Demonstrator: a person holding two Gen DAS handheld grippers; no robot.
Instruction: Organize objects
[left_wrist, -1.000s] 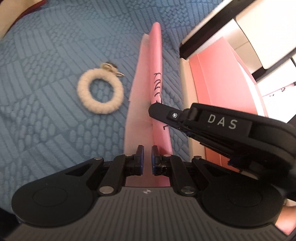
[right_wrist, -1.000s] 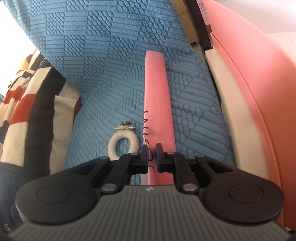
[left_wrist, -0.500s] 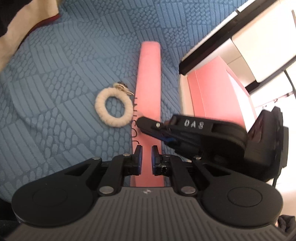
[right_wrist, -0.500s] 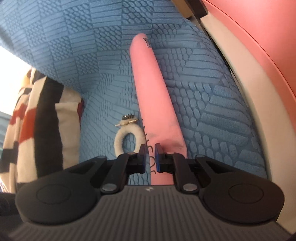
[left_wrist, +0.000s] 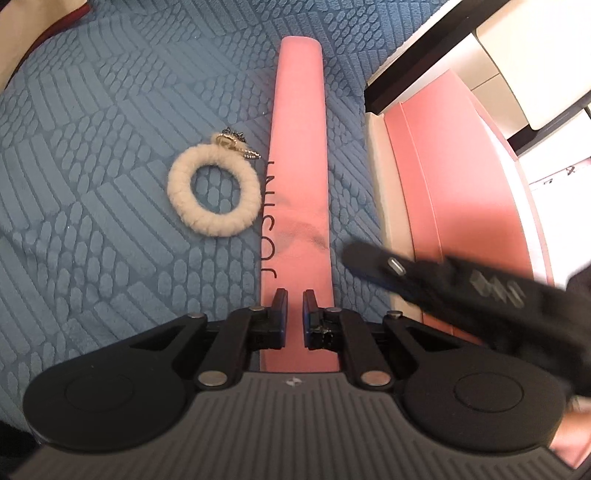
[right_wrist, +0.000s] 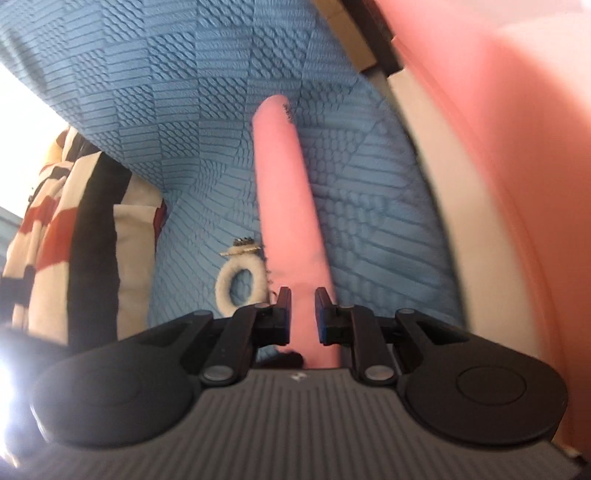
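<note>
The left gripper (left_wrist: 294, 308) points forward and downward, its two fingers parallel with a narrow gap between the pads (left_wrist: 280, 312). The right gripper (right_wrist: 303, 314) is angled the same way, its jaws slightly wider apart; in the left wrist view it shows blurred at the right (left_wrist: 373, 258).

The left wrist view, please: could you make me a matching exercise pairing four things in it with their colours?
Things:
1. pouch
2. woven ring
3. bedspread
4. left gripper

Colours:
A. blue
B. black
C. pink
D. cream

Pairs: 1-C, 2-D, 3-A, 4-B
</note>
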